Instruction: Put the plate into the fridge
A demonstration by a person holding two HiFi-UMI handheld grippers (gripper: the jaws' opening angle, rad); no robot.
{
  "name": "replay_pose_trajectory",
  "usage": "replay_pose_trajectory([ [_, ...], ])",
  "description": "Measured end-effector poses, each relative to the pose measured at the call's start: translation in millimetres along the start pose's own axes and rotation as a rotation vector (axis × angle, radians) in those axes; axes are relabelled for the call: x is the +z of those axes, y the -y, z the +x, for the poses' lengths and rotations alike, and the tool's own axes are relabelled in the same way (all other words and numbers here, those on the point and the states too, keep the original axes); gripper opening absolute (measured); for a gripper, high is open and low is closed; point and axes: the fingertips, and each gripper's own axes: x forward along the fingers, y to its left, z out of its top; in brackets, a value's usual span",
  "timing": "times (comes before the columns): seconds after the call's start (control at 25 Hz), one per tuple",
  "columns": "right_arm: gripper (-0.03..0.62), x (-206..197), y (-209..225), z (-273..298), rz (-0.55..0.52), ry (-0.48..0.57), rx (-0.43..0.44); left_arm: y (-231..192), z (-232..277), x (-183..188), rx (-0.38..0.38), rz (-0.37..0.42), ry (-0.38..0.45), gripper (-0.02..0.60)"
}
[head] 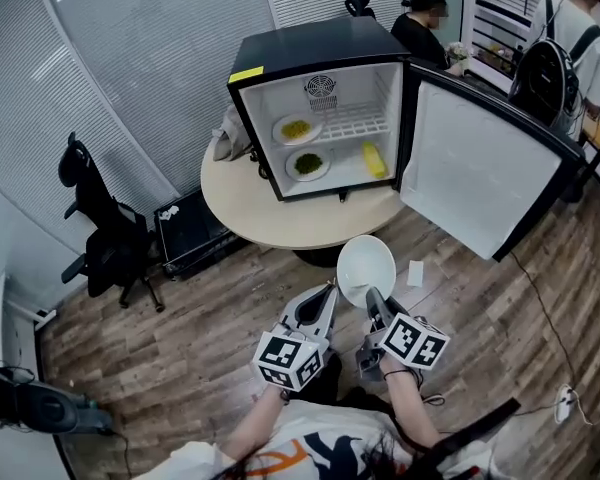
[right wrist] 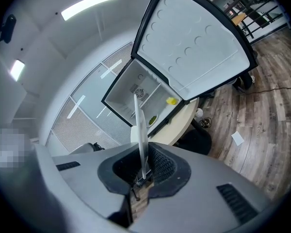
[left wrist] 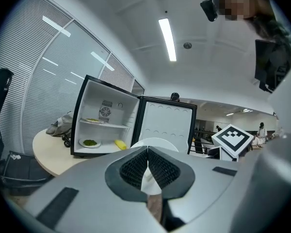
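A round, smooth white plate (head: 366, 266) is gripped at its near rim by the right gripper (head: 373, 298). It is held out over the floor (head: 480, 308) of wood-grain planks, just short of the worktop (head: 250, 208) and well apart from the fridge (head: 320, 43). In the right gripper view the plate (right wrist: 140, 130) is seen edge-on as a thin white blade, clamped between the ribbed black pads of the right gripper (right wrist: 143, 171).

The left gripper (head: 329, 290) is held just beside the plate's left edge. In the left gripper view the dark ribbed pads of the left gripper (left wrist: 147, 152) are pressed together at their tips with nothing between them. Only the top arc of the plate (left wrist: 157, 142) is seen beyond them.

One boxy fridge is counted, matt black outside and white inside, set on a round, pale worktop. Its door (head: 470, 173) is swung wide to the right, with a plain white lining. Inside are one white wire shelf (head: 355, 123), a round vent (head: 322, 90) on the rear wall, two small dishes and one yellow item (head: 374, 159). One dish (head: 297, 129) lies on the shelf, the other dish (head: 308, 164) on the fridge's bottom. Both carry something green, too small to name, and the yellow item's kind cannot be told either.

Two marker cubes are seen, one (head: 290, 360) on the left gripper and one (head: 415, 340) on the right. A black office chair (head: 105, 233) is set at the left, and a white slip of paper (head: 415, 273) lies on the floor. Two persons are cut off at the top edge.
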Motion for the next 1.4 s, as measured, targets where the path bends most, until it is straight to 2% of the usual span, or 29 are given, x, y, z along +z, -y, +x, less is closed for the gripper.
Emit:
replay_pose_trajectory([
  [0.24, 0.031, 10.3, 9.1, 19.9, 0.019, 0.006, -0.014, -11.7, 19.5, -1.5, -0.019, 0.015, -0.008, 0.011],
  [0.48, 0.031, 21.4, 10.1, 55.1, 0.031, 0.003, -0.037, -45.2, 43.7, 5.8, -0.030, -0.006, 0.001, 0.011],
  [0.96, 0.031, 40.7, 1.6, 160.6, 0.125, 0.004, -0.079, -143.9, 100.6, 25.5, -0.065, 0.065, -0.016, 0.011],
  [1.16, 0.031, 44.5, 1.6, 199.4, 0.184, 0.008, -0.102, -189.6, 117.9, 32.1, -0.069, 0.055, -0.014, 0.011],
  [1.4, 0.031, 47.5, 1.4, 236.9, 0.228, 0.033, -0.128, -223.1, 133.1, 32.5, -0.119, 0.069, -0.024, 0.011],
])
